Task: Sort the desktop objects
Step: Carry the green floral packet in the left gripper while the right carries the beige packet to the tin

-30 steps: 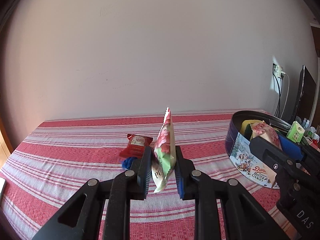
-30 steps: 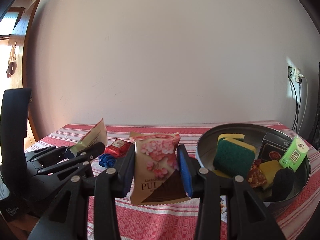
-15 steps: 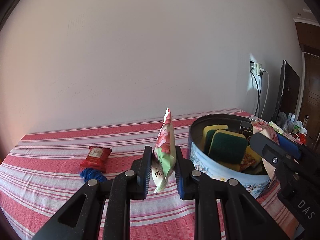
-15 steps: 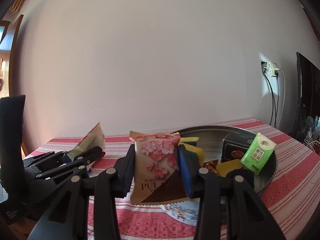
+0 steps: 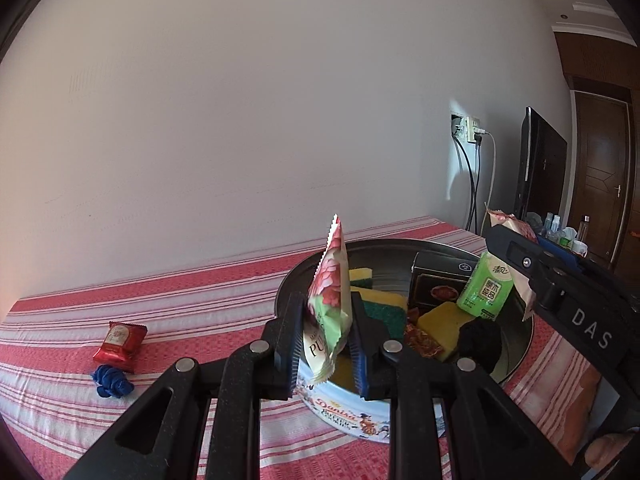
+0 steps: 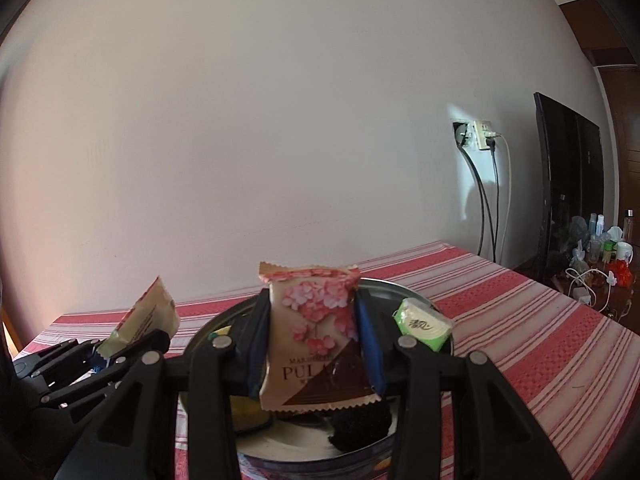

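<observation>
- The left hand-held gripper (image 5: 325, 343) is clamped on a green flowered snack packet (image 5: 329, 304), which is held edge-on and upright, its long axis running up from the jaws.
- The right hand-held gripper (image 6: 314, 346) is clamped on a pink flowered snack packet (image 6: 316, 332), which is held flat-face toward the camera, its long axis also upright.
- The round cookie tin (image 5: 348, 412) is seen directly ahead of and below both packets; in the right wrist view the pink packet hangs over the tin's open mouth, while in the left wrist view the green packet sits above the tin's near rim.
- The right hand is judged the nearer to a drop, since its packet is already over the inside; the left one looks to need a little more forward travel.
- Sponges (image 5: 380, 308), a dark box (image 5: 440, 284) and a green tissue pack (image 5: 486, 290) already lie in the tin.
- A red sweet (image 5: 120, 340) and a blue knot of something (image 5: 112, 382) are left on the striped desk (image 5: 200, 304), well to the left of the tin.
</observation>
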Action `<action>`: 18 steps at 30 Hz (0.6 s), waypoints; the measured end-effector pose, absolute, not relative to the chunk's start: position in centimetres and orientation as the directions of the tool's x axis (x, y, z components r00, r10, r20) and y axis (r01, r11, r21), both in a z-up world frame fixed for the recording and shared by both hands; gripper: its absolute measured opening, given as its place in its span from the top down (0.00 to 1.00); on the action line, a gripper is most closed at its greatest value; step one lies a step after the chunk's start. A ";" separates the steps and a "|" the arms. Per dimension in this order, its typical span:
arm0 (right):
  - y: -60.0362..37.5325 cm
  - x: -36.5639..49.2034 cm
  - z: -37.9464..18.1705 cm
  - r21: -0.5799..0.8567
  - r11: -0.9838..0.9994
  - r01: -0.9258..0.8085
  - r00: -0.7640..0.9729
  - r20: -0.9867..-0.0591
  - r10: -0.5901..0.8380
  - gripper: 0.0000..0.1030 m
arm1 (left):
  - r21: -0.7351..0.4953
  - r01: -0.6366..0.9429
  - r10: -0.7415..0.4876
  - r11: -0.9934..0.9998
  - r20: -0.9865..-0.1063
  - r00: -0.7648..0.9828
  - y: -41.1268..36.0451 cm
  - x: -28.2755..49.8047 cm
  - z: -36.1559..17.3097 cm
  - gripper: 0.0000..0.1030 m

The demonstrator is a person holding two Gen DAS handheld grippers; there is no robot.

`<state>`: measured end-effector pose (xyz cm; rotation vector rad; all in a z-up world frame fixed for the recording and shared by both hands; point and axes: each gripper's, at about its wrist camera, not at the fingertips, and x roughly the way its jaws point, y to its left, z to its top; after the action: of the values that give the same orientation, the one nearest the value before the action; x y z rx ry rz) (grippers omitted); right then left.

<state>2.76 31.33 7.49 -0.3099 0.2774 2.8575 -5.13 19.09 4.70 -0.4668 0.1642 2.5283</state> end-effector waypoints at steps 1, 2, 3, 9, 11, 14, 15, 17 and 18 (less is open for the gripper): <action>31.8 2.6 7.5 0.165 -0.947 -0.277 -0.943 -0.235 0.235 0.60 | 0.023 -0.551 0.506 -0.835 -0.363 -0.782 19.5 -5.2 4.7 0.78; 32.2 2.4 7.6 0.167 -0.944 -0.286 -0.940 -0.239 0.243 0.60 | 0.025 -0.553 0.508 -0.833 -0.364 -0.781 19.9 -5.3 4.8 0.78; 32.5 2.2 7.6 0.165 -0.941 -0.295 -0.937 -0.243 0.251 0.60 | 0.026 -0.556 0.509 -0.831 -0.367 -0.779 20.4 -5.3 4.7 0.78; 34.3 0.7 7.7 0.130 -0.928 -0.350 -0.917 -0.247 0.312 0.60 | 0.031 -0.563 0.507 -0.826 -0.396 -0.765 23.3 -6.3 4.5 0.78; 35.0 0.0 7.8 0.121 -0.922 -0.369 -0.910 -0.251 0.332 0.60 | 0.028 -0.564 0.505 -0.826 -0.409 -0.760 24.1 -6.8 4.3 0.78; 35.9 -1.3 7.6 0.093 -0.912 -0.399 -0.892 -0.270 0.363 0.60 | 0.018 -0.559 0.497 -0.829 -0.432 -0.752 24.8 -7.5 3.8 0.78; 36.3 -1.8 7.4 0.083 -0.910 -0.407 -0.886 -0.277 0.371 0.60 | 0.013 -0.559 0.497 -0.829 -0.441 -0.747 25.0 -7.7 3.6 0.78; 36.9 -2.5 7.0 0.072 -0.904 -0.421 -0.877 -0.289 0.385 0.60 | 0.008 -0.559 0.496 -0.829 -0.452 -0.742 25.3 -8.0 3.4 0.78; 37.2 -2.8 6.8 0.073 -0.902 -0.426 -0.873 -0.296 0.388 0.60 | 0.014 -0.559 0.494 -0.829 -0.452 -0.743 25.5 -8.0 3.4 0.78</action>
<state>-2.79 37.20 6.75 -0.3853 0.1898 2.6825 -8.00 25.53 3.41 -0.5890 0.1999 2.4914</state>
